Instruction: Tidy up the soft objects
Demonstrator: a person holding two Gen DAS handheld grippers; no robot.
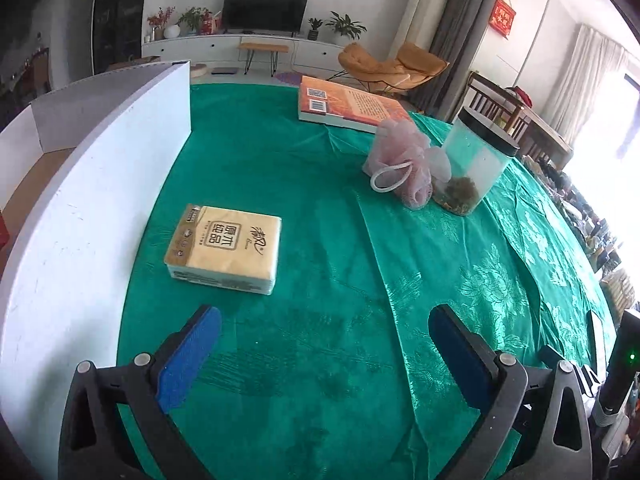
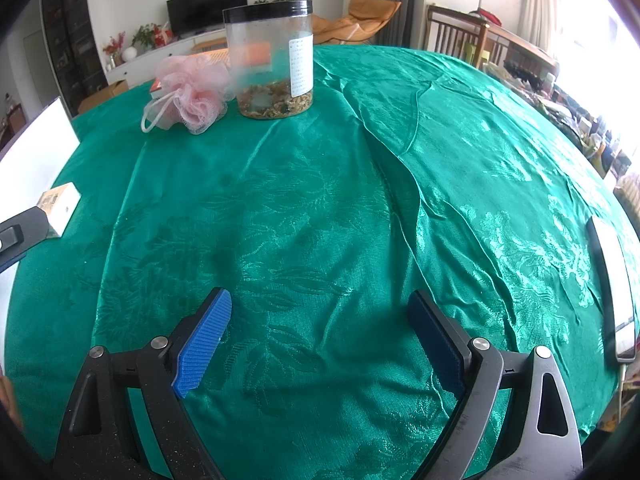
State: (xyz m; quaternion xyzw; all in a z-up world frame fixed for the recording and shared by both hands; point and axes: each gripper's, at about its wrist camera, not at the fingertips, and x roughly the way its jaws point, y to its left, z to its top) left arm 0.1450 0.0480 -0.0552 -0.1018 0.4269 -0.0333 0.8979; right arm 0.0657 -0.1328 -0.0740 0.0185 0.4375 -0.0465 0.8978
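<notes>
A: Left of the jar (image 1: 472, 168), what do we see?
B: The tissue pack (image 1: 226, 248), beyond our left gripper (image 1: 324, 356), spread wide, empty.
A: And nearer?
B: The pink loofah (image 2: 192, 92) touching the jar; our right gripper (image 2: 320, 344) gapes, holding nothing.

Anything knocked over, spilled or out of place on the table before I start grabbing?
Nothing spilled or tipped. The jar stands upright with its lid on, and the pink bath pouf rests against it. The green cloth is only creased.

Orange book (image 1: 352, 106) lay beyond black-lidded clear jar (image 2: 273, 58); phone-like slab (image 2: 612, 284), possibly a tablet, at right edge.
</notes>
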